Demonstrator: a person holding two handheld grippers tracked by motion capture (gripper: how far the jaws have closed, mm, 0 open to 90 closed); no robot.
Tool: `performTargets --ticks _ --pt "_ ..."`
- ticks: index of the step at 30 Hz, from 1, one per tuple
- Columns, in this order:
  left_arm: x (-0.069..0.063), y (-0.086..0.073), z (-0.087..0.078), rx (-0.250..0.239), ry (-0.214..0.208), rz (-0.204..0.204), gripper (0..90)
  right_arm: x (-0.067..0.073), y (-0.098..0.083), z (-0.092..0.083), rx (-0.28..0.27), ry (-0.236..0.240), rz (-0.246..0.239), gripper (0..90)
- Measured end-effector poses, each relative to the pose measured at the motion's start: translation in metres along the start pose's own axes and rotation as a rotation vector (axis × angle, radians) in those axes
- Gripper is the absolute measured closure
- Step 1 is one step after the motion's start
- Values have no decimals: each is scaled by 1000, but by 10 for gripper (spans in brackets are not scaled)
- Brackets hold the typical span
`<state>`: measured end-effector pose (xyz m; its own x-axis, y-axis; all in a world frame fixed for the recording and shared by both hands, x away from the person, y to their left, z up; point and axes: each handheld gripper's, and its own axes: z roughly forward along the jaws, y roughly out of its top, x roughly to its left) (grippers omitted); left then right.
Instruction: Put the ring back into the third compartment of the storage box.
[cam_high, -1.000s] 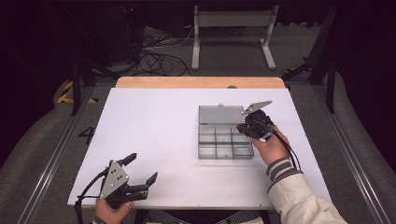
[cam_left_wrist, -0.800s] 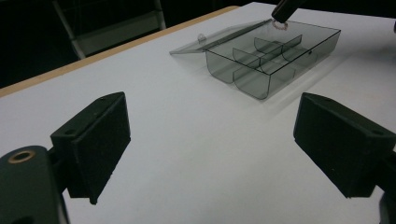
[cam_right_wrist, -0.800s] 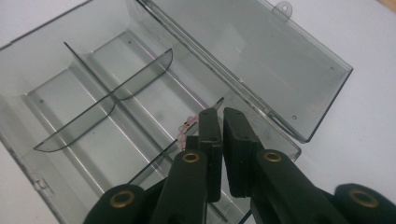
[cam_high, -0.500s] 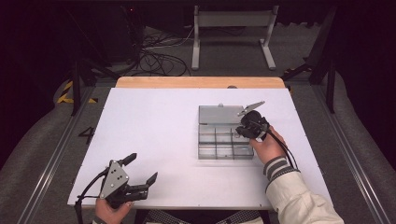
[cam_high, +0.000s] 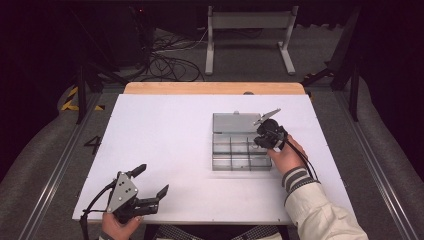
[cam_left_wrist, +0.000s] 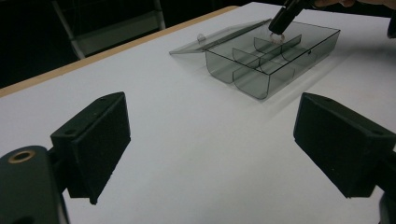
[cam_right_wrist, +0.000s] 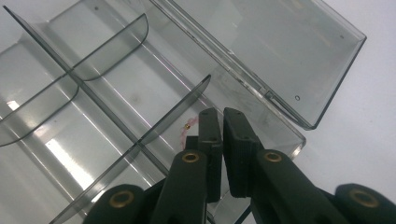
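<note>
Right gripper (cam_right_wrist: 215, 122) jaws pressed together over box (cam_high: 235, 156) far-right compartment, pinching tiny pink item (cam_right_wrist: 183, 133), it seems. Left gripper (cam_high: 150, 185) spread, idle near table (cam_high: 165, 130) edge. Risk: weak pinch drops item; jaws knock divider (cam_right_wrist: 175, 112).

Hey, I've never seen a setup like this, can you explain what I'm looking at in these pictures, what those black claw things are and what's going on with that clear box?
There is no robot here: a person sits at a white table and holds a hand tool with two black jaws in each hand. One picture is taken from a camera above, looking down. The other two come from small cameras riding on each tool, looking along its jaws.

On the table lies a clear compartment box, smoky grey, with its lid folded open and flat behind it.

The left gripper rests near the table's front edge, jaws wide apart, holding nothing. The right gripper reaches down into a compartment beside the hinge, jaws closed together. Next to its tips lies a small pinkish thing with a gold bit; it is too small to name, and I cannot tell whether the jaws pinch it.
</note>
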<state>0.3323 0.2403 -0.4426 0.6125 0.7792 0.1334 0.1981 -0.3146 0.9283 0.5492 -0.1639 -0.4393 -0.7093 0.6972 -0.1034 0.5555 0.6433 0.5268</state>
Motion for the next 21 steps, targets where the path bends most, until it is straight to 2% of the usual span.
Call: performTargets --ticks 21 --pt "0 0 0 1 -2 8 115 -1 0 11 33 -10 8 868"
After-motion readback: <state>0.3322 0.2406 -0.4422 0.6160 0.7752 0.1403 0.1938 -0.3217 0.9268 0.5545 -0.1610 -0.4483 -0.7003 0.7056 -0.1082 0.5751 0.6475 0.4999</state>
